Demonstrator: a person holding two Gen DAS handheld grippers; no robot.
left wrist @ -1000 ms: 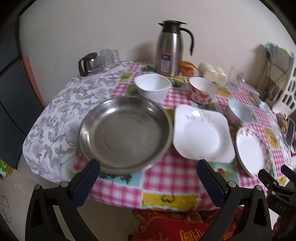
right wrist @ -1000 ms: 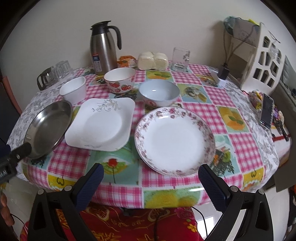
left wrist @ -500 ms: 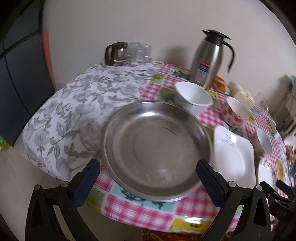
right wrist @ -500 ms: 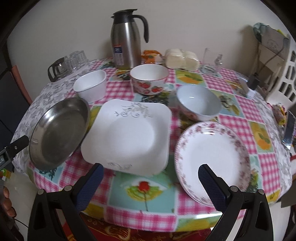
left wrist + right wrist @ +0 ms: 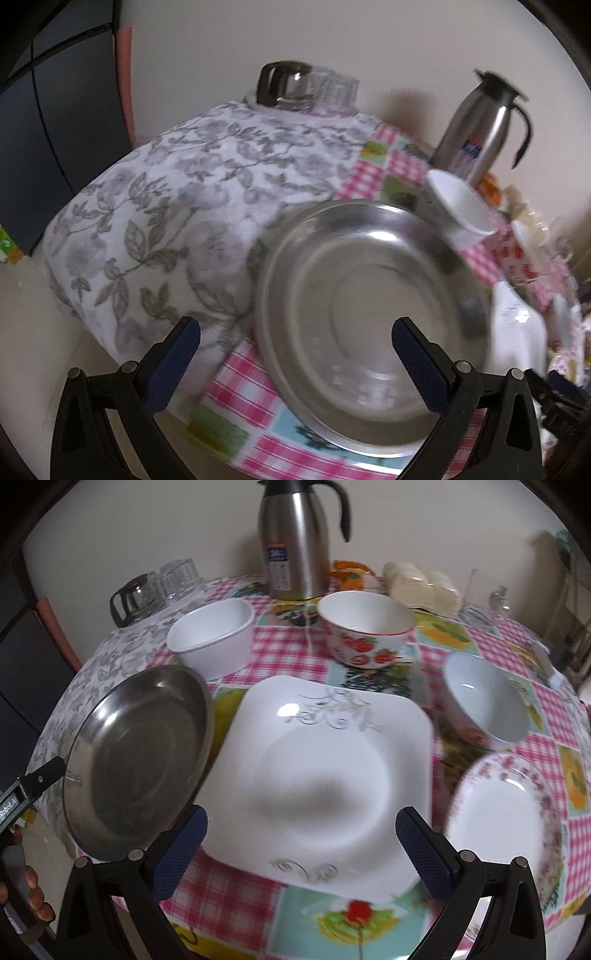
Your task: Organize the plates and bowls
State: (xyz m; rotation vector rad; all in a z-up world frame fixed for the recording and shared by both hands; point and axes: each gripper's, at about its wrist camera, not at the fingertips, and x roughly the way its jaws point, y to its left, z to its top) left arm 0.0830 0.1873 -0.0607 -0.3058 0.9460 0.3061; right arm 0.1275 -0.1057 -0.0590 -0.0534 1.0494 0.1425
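Before me a plain cream wall point(image 5: 147, 520) rises behind the round table point(image 5: 546, 709), which wears a pink checked cloth point(image 5: 295, 650) over a grey floral one point(image 5: 177, 206). To my left stands a dark panelled cabinet point(image 5: 55, 122) above a pale floor point(image 5: 26, 332).

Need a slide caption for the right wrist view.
Open right gripper poised over square plate, steel plate alongside.

Left wrist view is smeared by motion blur; the steel pan point(image 5: 369, 317) rim is softened. Square plate point(image 5: 517, 332) and strawberry bowl point(image 5: 524, 254) are squeezed at the right edge, barely readable. Floral plate point(image 5: 506, 823) is blurred in the right wrist view.
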